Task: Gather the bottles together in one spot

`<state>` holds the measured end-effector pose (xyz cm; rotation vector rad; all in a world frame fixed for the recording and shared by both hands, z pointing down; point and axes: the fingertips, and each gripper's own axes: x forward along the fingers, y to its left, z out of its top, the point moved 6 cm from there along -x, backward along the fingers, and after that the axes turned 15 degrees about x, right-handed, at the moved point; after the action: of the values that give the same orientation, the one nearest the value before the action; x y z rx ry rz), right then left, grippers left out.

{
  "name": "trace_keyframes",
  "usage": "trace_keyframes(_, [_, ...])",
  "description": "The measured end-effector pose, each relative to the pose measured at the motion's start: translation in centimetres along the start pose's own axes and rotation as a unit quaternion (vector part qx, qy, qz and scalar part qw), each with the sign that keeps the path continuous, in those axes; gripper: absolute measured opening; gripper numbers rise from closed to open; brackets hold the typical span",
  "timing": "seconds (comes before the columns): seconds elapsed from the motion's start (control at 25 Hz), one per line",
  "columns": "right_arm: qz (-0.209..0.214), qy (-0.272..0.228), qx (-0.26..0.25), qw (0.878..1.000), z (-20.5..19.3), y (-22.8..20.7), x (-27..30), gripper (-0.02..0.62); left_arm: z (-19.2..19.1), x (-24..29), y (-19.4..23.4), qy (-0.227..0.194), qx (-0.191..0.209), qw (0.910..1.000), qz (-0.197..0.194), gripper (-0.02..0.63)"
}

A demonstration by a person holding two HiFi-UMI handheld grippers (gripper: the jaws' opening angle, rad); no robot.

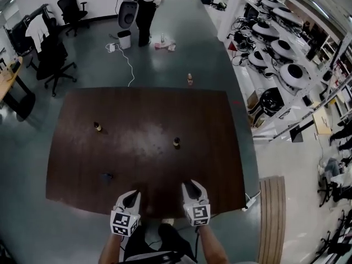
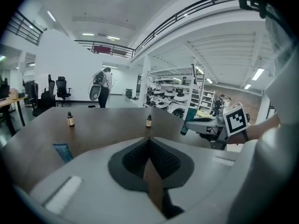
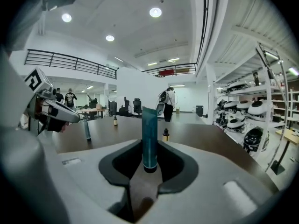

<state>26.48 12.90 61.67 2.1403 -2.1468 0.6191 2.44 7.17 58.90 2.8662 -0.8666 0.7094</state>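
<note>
Right claw (image 3: 149, 146): about half closed, its dark cross-hatched pads pinching a slim teal plastic tube (image 3: 149, 129) just above the black cap. I hold the tube cap-down with the crimped end up, so its flat, soft body sits square between the pads and cannot roll out.
Left claw (image 2: 149, 140): tips brought together on nothing. It hangs over the near edge, and I judge it is being kept free for the next pick.
Desk (image 1: 143, 106): a broad, dark-brown, matt top with a paler worn patch mid-surface. It carries the things to be gathered.
Far-left bottle: a small amber dropper bottle with a black cap (image 1: 97, 126), glass by the look, upright and well apart from everything else.
Middle bottle: a second amber dropper bottle (image 1: 176, 142), upright, ahead of the right claw and the one nearest to it. I judge this the likeliest gathering spot for the tube I carry.
Blue tube: a flat blue-grey squeeze tube (image 1: 106, 176) lying on its side near the left claw.
Floor bottle: a small bottle-like thing (image 1: 190, 79) stands on the grey floor beyond the desk's far edge. It is too small to tell its material.
Task state: nothing is grouped yet, and the items lie scattered.
Handling: the dropper bottles are narrow and tall, so I expect them to tip under a sideways nudge. The tubes will flatten if squeezed hard.
</note>
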Motion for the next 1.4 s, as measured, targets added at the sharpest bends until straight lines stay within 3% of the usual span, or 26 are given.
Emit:
trace_keyframes(0.4, [0.093, 0.022, -0.025, 0.995, 0.4, 7.5, 2.7, 0.101, -1.1, -4.7, 2.7, -0.004, -0.024, 0.998, 0.059, -0.002])
trace_keyframes(0.72, [0.163, 0.04, -0.043, 0.985, -0.6, 14.4, 6.3, 0.101, -4.1, -8.3, 6.1, 0.007, -0.047, 0.9943, 0.096, -0.002])
trace_keyframes(1.0, [0.209, 0.056, -0.055, 0.975, -2.2, 17.6, 9.6, 0.101, -6.0, -9.5, 8.4, 0.013, -0.061, 0.9907, 0.121, -0.002])
trace_keyframes(1.4, [0.243, 0.077, -0.078, 0.964, -5.2, 20.1, 13.2, 0.101, -9.2, -9.9, 9.9, 0.02, -0.083, 0.9857, 0.146, -0.002])
